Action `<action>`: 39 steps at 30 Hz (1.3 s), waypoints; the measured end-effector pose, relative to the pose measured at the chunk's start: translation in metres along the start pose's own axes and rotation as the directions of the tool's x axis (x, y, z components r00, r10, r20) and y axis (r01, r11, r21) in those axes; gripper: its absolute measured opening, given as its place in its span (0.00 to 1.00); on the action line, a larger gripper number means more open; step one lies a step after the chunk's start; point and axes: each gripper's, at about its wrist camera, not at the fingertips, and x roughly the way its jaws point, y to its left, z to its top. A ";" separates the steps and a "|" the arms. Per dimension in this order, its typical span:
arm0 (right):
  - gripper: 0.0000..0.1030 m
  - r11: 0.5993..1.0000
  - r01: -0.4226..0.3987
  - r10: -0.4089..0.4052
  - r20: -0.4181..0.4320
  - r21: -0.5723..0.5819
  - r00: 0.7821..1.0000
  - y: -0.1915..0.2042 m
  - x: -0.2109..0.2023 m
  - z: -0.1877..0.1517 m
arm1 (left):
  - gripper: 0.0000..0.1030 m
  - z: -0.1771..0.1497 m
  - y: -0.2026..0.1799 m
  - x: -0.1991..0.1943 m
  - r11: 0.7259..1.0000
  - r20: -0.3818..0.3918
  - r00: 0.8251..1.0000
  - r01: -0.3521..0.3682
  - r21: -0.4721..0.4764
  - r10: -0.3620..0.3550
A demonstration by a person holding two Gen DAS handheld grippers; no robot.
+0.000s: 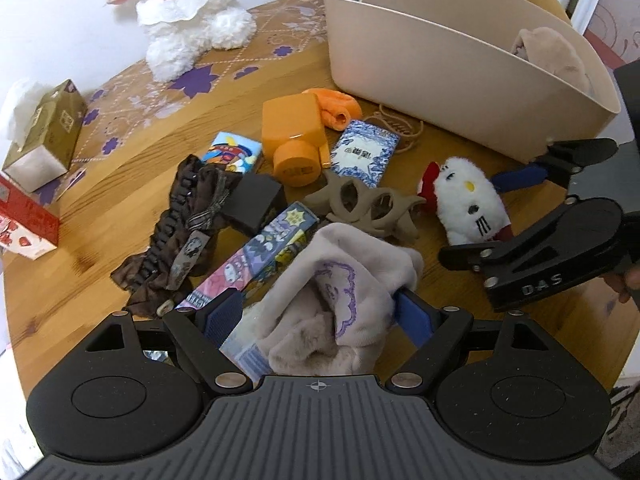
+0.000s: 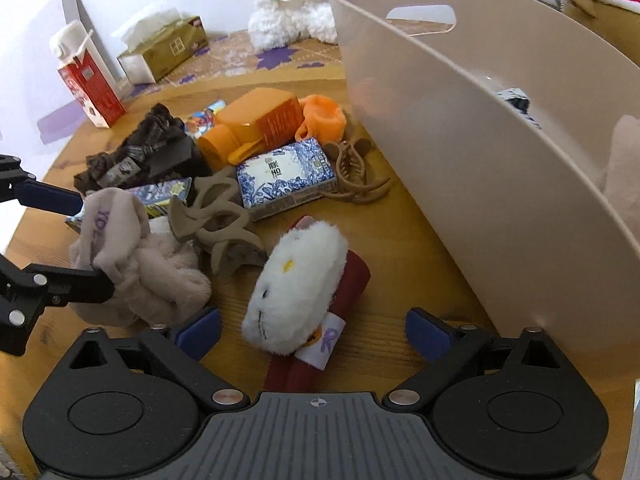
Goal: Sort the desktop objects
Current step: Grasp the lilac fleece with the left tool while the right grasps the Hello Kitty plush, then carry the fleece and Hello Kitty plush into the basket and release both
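A round wooden surface [image 1: 100,184] stands against a pale wall, with a purple-flowered mat at its far side and a heap of small things in the middle. The left claw [image 1: 320,312] has its blue pads spread on either side of a pale pink fuzzy sock [image 1: 336,292] with purple print; whether the pads press it I cannot tell. The right claw [image 2: 312,330] stands wide open, its fingers apart on either side of a white plush cat [image 2: 296,284] lying on a dark red roll, touching neither. The beige bin [image 2: 480,168] sits right of the heap and holds a fuzzy pinkish piece at its near end and something dark patterned deeper in. A blue-and-white box [image 2: 286,178] lies by an orange bottle [image 2: 256,128]. The right claw's black frame reads "DAS" in the left view.
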 end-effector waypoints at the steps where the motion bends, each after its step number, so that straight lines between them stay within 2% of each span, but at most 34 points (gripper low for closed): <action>1: 0.94 1.000 0.009 -0.009 0.005 -0.011 1.000 0.001 0.001 0.001 | 0.82 0.001 -0.001 0.001 1.000 0.008 1.000 0.001 0.003 -0.001; 5: 0.94 0.999 0.020 -0.020 0.011 -0.039 1.000 0.005 0.004 0.003 | 0.82 0.001 -0.006 0.003 0.999 0.053 0.999 0.007 0.032 -0.008; 8: 0.85 0.997 0.047 -0.046 0.016 -0.066 0.999 0.009 0.006 0.004 | 0.78 0.002 -0.007 0.005 0.999 0.058 0.998 0.021 0.031 -0.023; 10: 0.79 0.997 0.050 -0.049 0.019 -0.066 0.999 0.009 0.005 0.005 | 0.66 0.001 -0.005 0.005 0.998 0.054 0.997 0.057 0.013 -0.057; 13: 0.71 0.996 0.059 -0.058 0.020 -0.068 0.998 0.008 0.003 0.004 | 0.59 -0.001 -0.005 0.005 0.997 0.044 0.996 0.080 -0.014 -0.079; 14: 0.66 0.996 0.062 -0.061 0.020 -0.066 0.998 0.007 0.002 0.004 | 0.57 -0.001 -0.004 0.005 0.996 0.043 0.996 0.083 -0.018 -0.083; 16: 0.56 0.996 0.066 -0.064 0.023 -0.065 0.998 0.007 0.000 0.003 | 0.46 -0.001 -0.004 0.004 0.995 0.037 0.995 0.098 -0.031 -0.096; 18: 0.43 0.997 0.054 -0.052 0.026 -0.061 0.998 0.006 -0.002 0.003 | 0.39 -0.002 -0.004 0.001 0.994 0.036 0.994 0.100 -0.043 -0.099; 19: 0.41 0.997 0.044 -0.042 0.027 -0.056 0.999 0.006 -0.004 0.002 | 0.35 -0.002 -0.003 0.000 0.994 0.036 0.995 0.099 -0.047 -0.098; 22: 0.39 0.999 0.015 -0.014 0.036 -0.041 0.999 0.006 -0.009 -0.001 | 0.30 -0.003 -0.001 -0.003 0.992 0.038 0.994 0.104 -0.069 -0.102; 27: 0.39 0.998 -0.011 0.014 0.058 -0.057 0.998 0.010 -0.023 -0.005 | 0.26 -0.006 -0.002 -0.013 0.993 0.049 0.995 0.089 -0.078 -0.085; 30: 0.39 0.997 -0.057 0.060 0.058 -0.045 0.997 0.007 -0.033 -0.007 | 0.26 -0.006 -0.003 -0.023 0.993 0.072 0.994 0.088 -0.084 -0.082; 39: 0.39 0.995 -0.079 0.086 0.116 -0.067 0.990 0.005 -0.065 -0.005 | 0.25 -0.002 -0.001 -0.046 0.988 0.133 0.989 0.087 -0.128 -0.070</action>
